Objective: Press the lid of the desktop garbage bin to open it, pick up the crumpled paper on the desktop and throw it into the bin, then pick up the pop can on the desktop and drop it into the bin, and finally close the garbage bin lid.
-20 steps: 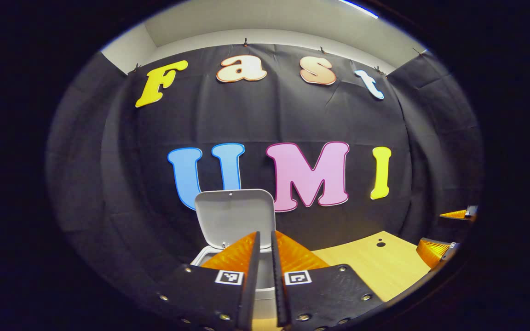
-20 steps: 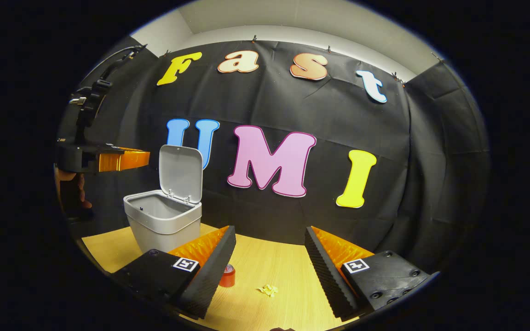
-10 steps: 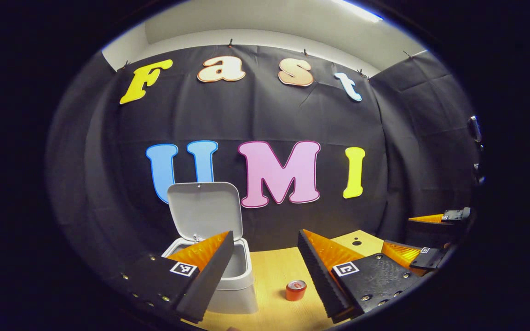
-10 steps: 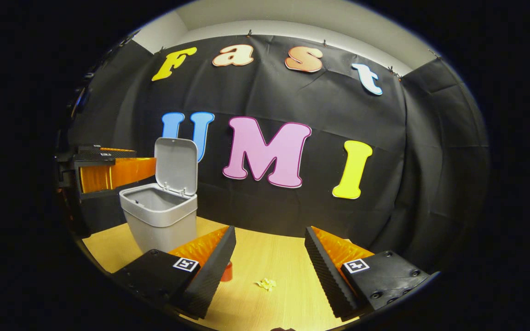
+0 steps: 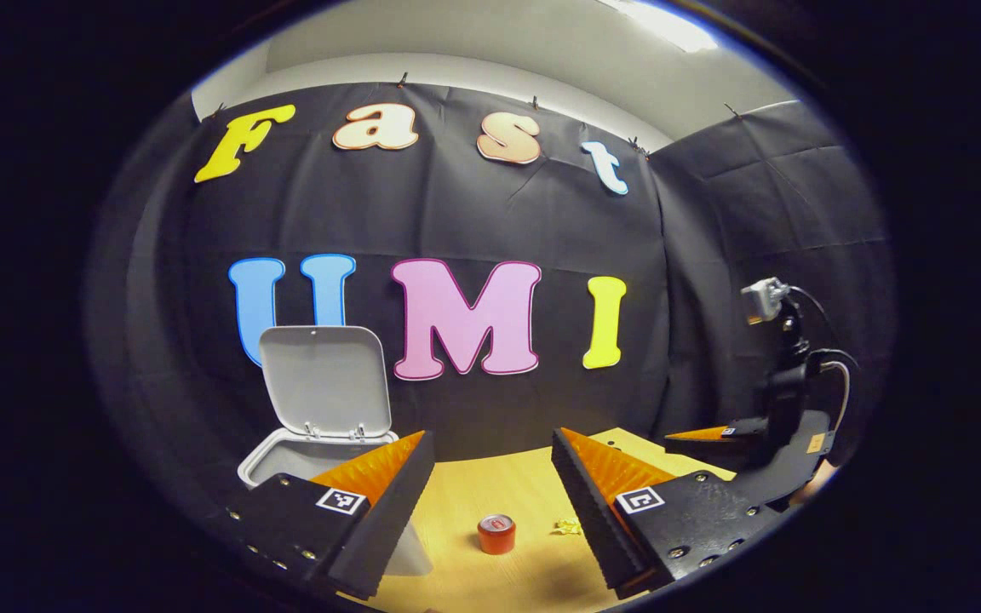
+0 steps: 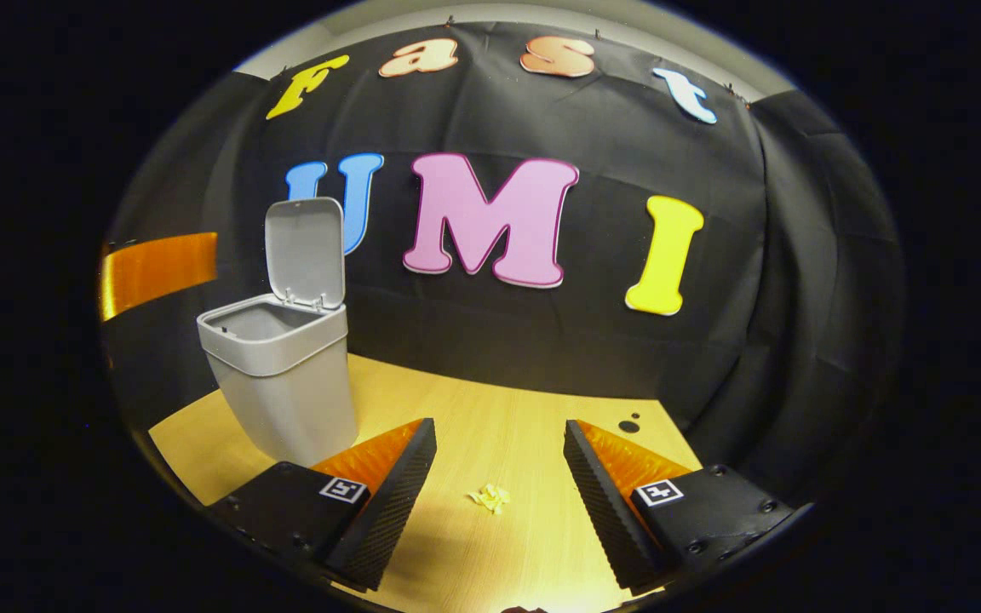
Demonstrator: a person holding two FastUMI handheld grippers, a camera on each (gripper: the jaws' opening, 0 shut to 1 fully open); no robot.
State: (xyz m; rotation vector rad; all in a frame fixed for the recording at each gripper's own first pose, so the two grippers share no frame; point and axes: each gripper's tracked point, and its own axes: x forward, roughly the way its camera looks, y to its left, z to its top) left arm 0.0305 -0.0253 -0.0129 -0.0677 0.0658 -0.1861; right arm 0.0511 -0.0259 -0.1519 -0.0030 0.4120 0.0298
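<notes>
The grey bin [image 6: 278, 383] stands on the wooden table [image 6: 507, 400] at the left, its lid [image 6: 305, 251] swung up and open. A small crumpled yellow paper [image 6: 490, 496] lies on the table ahead of my right gripper [image 6: 499, 426], which is open and hovers above it, the paper showing between its fingers. In the left gripper view the bin [image 5: 286, 455] sits behind my left finger with its lid [image 5: 324, 379] raised. A red pop can [image 5: 496, 534] stands upright right of the bin, the paper [image 5: 567, 528] just right of the can. My left gripper [image 5: 492, 438] is open and holds nothing.
The other gripper's body [image 5: 784, 443] with its cable hangs over the table's right side in the left gripper view. A finger [image 6: 158, 271] of the left gripper shows left of the bin in the right gripper view. Two dark spots [image 6: 629, 424] mark the table's far right.
My left gripper went from shut to open and drew back and to the right of the bin, bringing the can and paper into sight. My right gripper tilted down toward the paper.
</notes>
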